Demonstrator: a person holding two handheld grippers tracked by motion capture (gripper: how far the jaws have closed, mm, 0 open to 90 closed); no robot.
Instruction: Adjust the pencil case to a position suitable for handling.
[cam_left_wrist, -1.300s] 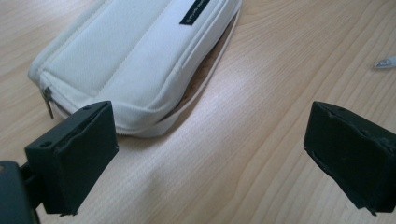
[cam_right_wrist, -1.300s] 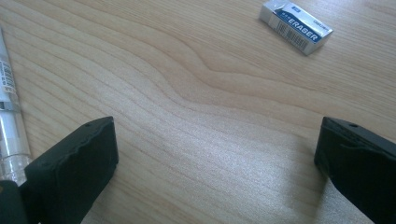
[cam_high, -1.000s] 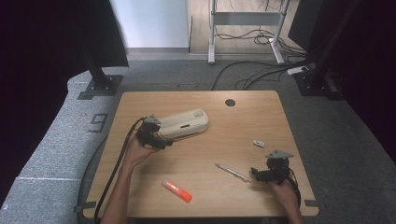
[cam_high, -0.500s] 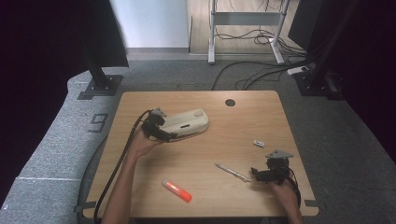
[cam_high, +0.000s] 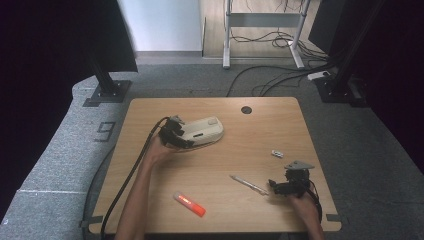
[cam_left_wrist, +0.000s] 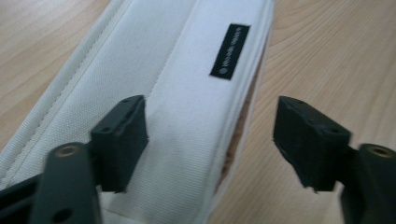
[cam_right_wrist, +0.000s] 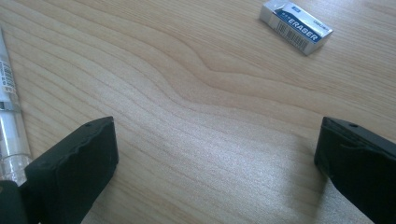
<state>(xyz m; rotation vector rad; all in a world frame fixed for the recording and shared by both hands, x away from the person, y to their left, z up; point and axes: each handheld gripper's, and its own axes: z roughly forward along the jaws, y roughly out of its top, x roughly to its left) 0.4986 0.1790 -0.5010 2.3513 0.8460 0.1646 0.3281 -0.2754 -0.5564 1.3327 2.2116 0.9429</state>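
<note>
A white fabric pencil case lies on the wooden table, left of centre. My left gripper sits at its left end, open, with the jaws straddling the case's right edge. A small black label shows on the case. My right gripper rests near the table's front right, open over bare wood. A clear pen lies just left of it. A small eraser in a blue and silver sleeve lies beyond it.
An orange and white marker lies near the front edge. A round cable hole sits at the table's back. Black cables trail from both grippers. Stands and cables lie on the grey floor behind the table.
My left gripper has moved right and forward along the pencil case's left end. The right gripper has stayed where it was.
</note>
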